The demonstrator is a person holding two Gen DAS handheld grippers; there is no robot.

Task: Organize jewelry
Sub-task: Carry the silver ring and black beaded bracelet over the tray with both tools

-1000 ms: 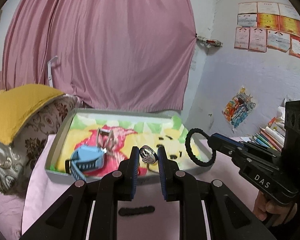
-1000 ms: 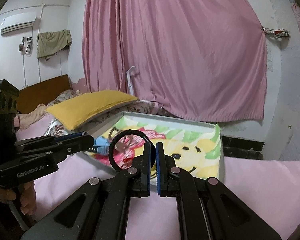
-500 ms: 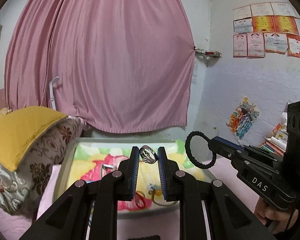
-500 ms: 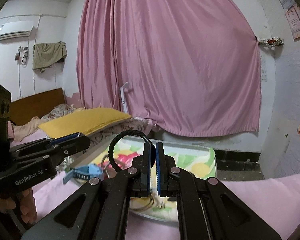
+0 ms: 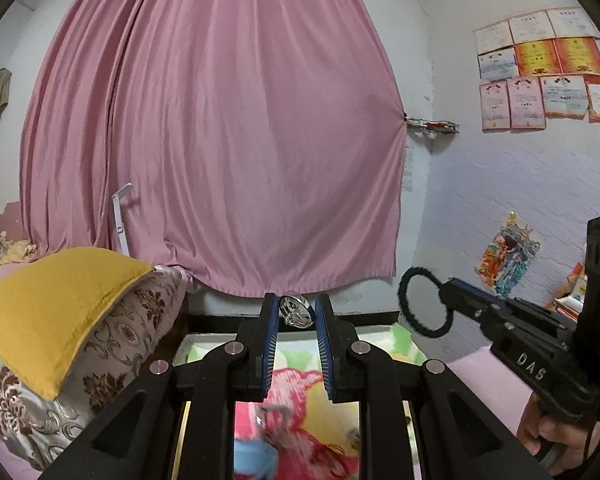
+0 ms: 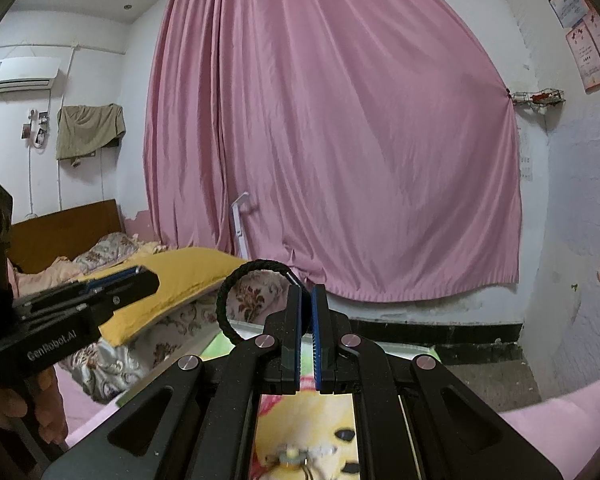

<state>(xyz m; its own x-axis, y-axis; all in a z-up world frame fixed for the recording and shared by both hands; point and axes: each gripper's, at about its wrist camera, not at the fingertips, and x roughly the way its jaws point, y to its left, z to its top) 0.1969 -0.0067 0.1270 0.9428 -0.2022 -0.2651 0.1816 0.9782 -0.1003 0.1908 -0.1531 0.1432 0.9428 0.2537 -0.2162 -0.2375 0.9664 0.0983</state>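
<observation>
Silver ring (image 5: pixel 296 311) pinched between the tips of the left gripper (image 5: pixel 296 322), raised above the cartoon-print tray (image 5: pixel 384 342). Black braided hair tie (image 6: pixel 236 300) clamped in the nearly closed right gripper (image 6: pixel 306 320), loop standing up to its left. Watch and small pieces lie blurred in the tray below. Pink curtain (image 5: pixel 220 140) behind; yellow pillow (image 5: pixel 48 304) left.

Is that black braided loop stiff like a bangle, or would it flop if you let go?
The black braided loop looks like woven cord, so it is probably soft and light. It keeps a round shape while the right hand-held gripper pinches one edge, so it seems springy rather than limp. Dropped, it would likely land quietly and might roll a little.
</observation>
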